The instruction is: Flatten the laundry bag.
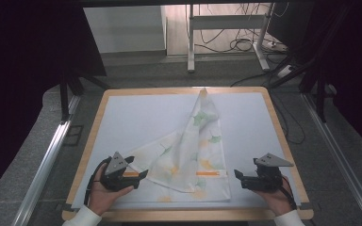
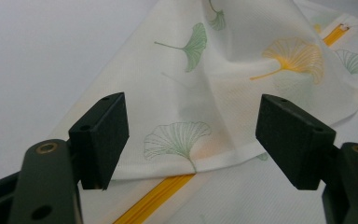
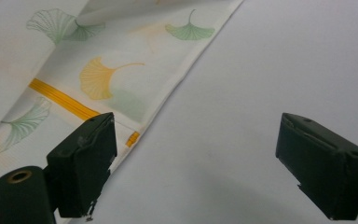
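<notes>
A white cloth [image 1: 195, 150] printed with green and yellow ginkgo leaves and a yellow stripe lies folded into a rough triangle on the pale mat, its tip reaching the far edge. My left gripper [image 1: 143, 175] rests at the cloth's near left edge, jaws open, with a folded cloth edge [image 2: 186, 140] and yellow stripe [image 2: 158, 196] between and beyond them. My right gripper [image 1: 238, 176] sits just right of the cloth's near right edge, open, over bare mat; the cloth's edge [image 3: 135, 107] passes by its left jaw. Nothing is held.
The pale mat [image 1: 136, 117] covers a wooden table [image 1: 275, 122] with rounded corners. Metal rails [image 1: 47, 160] run along both sides on the grey floor. A white desk frame [image 1: 226, 28] and cables stand behind the table.
</notes>
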A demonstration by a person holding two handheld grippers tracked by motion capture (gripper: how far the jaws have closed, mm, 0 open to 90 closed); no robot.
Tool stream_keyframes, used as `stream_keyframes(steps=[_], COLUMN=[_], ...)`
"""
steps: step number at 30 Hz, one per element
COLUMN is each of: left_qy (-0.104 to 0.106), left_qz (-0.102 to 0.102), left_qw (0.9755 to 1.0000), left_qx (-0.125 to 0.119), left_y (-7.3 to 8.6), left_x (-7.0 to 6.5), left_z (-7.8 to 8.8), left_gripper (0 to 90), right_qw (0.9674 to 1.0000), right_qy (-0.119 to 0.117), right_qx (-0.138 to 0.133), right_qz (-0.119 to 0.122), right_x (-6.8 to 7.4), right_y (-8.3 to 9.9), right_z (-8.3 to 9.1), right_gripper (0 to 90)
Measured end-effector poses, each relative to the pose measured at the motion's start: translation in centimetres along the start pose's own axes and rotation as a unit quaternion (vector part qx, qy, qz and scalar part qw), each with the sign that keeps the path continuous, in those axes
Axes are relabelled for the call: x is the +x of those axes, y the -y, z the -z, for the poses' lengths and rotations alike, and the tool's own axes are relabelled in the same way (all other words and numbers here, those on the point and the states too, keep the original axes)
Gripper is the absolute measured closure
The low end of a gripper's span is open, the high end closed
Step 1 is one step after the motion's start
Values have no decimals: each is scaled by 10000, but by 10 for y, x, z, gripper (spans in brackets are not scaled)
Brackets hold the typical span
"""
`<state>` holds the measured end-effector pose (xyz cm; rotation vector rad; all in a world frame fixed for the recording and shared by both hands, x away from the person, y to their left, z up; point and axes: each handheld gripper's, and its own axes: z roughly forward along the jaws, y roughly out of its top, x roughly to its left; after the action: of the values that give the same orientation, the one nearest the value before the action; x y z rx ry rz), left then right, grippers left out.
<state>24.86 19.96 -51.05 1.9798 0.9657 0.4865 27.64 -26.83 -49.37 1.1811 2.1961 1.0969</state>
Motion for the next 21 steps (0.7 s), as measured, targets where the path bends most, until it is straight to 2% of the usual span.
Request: stream_keyframes(steps=[3,9,13,21], left_qy=[-17,-62,-61,-203], left_qz=[114,25,42,70], left_qw=[9999,10000,10000,9997], left_qx=[-32,-7,-43,-70], left_y=[2,4,2,2], left_x=[5,3,2,2], left_z=[2,4,6,7], left_gripper=[251,252,254,276], right_qw=[10000,9996,9995,9995], right_qy=[-61,-214,-266,-287], right_qx=[1,-145,-163,-129], right_qz=[-54,-66,-38,17], right_x=[-1,-1,-1,2], right_y=[0,-4,-3,-2], right_z=[0,2,4,3], right_gripper=[158,218,229,266])
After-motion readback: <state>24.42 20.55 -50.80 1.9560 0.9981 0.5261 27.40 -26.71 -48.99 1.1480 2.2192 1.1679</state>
